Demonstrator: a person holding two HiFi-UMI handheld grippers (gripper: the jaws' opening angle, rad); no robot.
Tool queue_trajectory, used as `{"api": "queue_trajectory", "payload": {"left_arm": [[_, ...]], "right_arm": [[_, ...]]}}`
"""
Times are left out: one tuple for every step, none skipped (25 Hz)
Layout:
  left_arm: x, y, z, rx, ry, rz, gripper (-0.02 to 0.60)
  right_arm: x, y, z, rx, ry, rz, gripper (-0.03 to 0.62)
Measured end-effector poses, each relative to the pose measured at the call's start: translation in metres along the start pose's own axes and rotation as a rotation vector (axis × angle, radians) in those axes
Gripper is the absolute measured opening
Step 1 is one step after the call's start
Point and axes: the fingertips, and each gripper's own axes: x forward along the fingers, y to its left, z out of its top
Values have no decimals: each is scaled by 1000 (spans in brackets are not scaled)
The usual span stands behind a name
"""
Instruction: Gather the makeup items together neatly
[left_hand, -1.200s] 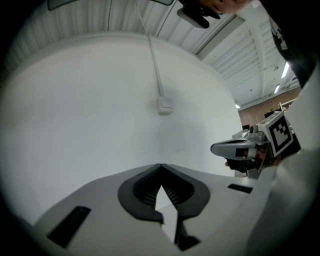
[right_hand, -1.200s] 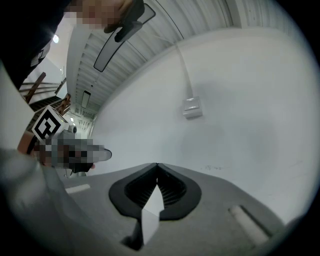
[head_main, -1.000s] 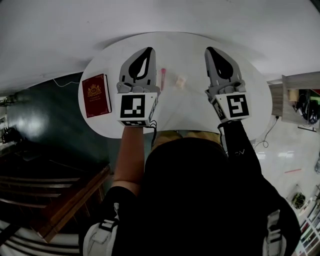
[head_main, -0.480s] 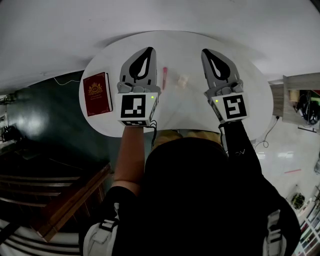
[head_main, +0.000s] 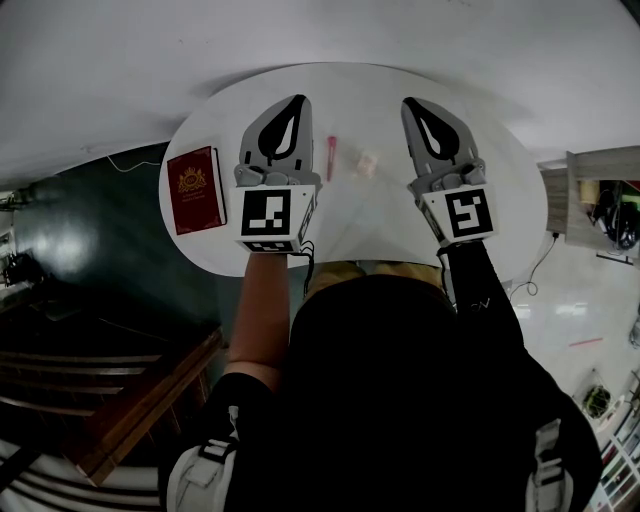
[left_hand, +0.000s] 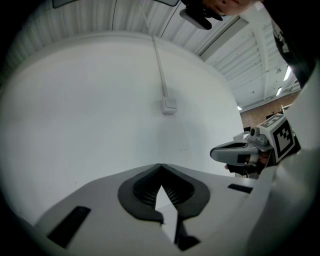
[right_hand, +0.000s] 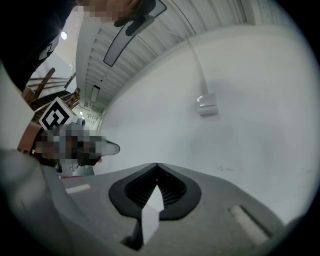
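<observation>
Right between the two grippers, on the round white table (head_main: 350, 85), lie a slim pink tube (head_main: 330, 157) and, near it on its right, a small pale item (head_main: 368, 163); the two do not touch. The left gripper (head_main: 297, 99) and the right gripper (head_main: 412, 103) are each held over the tabletop with jaws pressed together, tips meeting, nothing between them. A red book (head_main: 194, 190) lies flat near the table's left edge, well apart from the makeup.

A round white table (head_main: 365, 95) stands against a white wall (head_main: 300, 30). Dark floor (head_main: 90, 240) lies left, a shelf unit (head_main: 600, 195) right.
</observation>
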Motion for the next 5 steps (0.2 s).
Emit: {"api": "queue_trajectory", "payload": {"left_arm": [[1, 0, 1, 0, -2, -1, 9], [1, 1, 1, -1, -4, -3, 9], [2, 2, 1, -2, -4, -3, 9], [2, 2, 0, -4, -4, -4, 9], [2, 3, 0, -5, -4, -5, 9]], "right_arm": [[1, 0, 0, 0, 2, -1, 5], [1, 0, -1, 1, 3, -2, 5], [2, 0, -1, 2, 4, -2, 5], [3, 0, -1, 2, 4, -2, 5], [4, 1, -1, 3, 3, -2, 5]]}}
